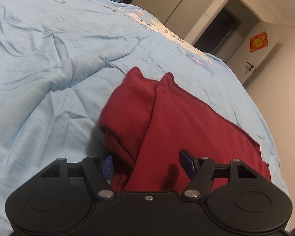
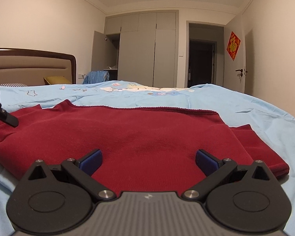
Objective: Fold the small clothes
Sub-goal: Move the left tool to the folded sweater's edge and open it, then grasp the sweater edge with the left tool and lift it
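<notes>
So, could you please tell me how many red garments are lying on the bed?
1: a single red garment lies spread on the light blue bedsheet, under both open grippers, its near-left part folded over. Anything tucked beneath it would be hidden.

One red garment [image 2: 147,135]; one blue bedspread [image 2: 236,106]; two grippers [image 1: 148,162] [image 2: 149,162]; one yellow pillow [image 2: 56,80].
</notes>
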The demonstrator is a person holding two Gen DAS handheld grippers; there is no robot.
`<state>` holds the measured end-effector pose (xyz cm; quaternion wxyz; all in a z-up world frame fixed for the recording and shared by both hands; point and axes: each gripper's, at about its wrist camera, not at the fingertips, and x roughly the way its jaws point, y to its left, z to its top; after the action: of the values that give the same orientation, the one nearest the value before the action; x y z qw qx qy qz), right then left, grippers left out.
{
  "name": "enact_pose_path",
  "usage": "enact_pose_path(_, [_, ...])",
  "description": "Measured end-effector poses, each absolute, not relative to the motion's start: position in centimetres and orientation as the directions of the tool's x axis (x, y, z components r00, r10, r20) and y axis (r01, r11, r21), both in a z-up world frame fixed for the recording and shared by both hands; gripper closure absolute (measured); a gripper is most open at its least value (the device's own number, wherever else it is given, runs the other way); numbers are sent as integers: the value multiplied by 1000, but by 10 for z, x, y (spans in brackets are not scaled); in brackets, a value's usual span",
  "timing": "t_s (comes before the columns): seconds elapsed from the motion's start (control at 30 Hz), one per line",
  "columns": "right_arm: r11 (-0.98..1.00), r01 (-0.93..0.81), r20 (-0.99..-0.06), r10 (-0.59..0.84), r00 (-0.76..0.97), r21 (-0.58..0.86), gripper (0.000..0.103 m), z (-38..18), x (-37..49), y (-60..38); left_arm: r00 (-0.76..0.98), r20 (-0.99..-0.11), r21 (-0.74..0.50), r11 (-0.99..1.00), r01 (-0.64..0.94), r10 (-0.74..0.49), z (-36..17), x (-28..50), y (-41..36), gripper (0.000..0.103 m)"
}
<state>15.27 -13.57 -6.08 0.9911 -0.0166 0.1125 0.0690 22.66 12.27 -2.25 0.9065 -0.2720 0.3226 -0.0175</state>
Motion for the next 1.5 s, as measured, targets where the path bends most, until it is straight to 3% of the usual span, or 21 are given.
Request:
enact_pose_path(0.27, [990, -144, -204, 139, 969, -10, 0, -64, 148, -140, 791, -600, -457, 862, -219, -118, -14, 233, 118, 72])
enact_pose_path(0.43, [989, -147, -202, 144, 969, -3, 0, -64, 147, -141, 809, -577, -409, 896, -173, -108, 4, 233, 103, 84])
enact_pose_path(0.67, [989, -139, -200, 146, 969, 48, 0, -49, 137, -153, 850, -507, -270, 963, -1, -141, 50, 236, 52, 85])
enact_pose_path(0.93, [980, 105, -53, -98, 994, 167, 0, -24, 110, -200, 839, -453, -148, 953, 264, -302, 88, 240, -43, 86])
enact_pose_path(1.17, [940, 265, -128, -241, 962, 217, 0, -34, 112, -233, 758, -522, -74, 907, 415, -390, 63, 235, -114, 86])
enact_pose_path(1.4, [926, 279, -193, -234, 953, 254, 0, -48, 122, -246, 720, -583, -38, 898, 439, -377, 35, 228, -124, 83])
enact_pose_path(1.5, [922, 282, -209, -231, 950, 263, 0, -52, 125, -248, 707, -581, -68, 889, 453, -405, 34, 226, -119, 74])
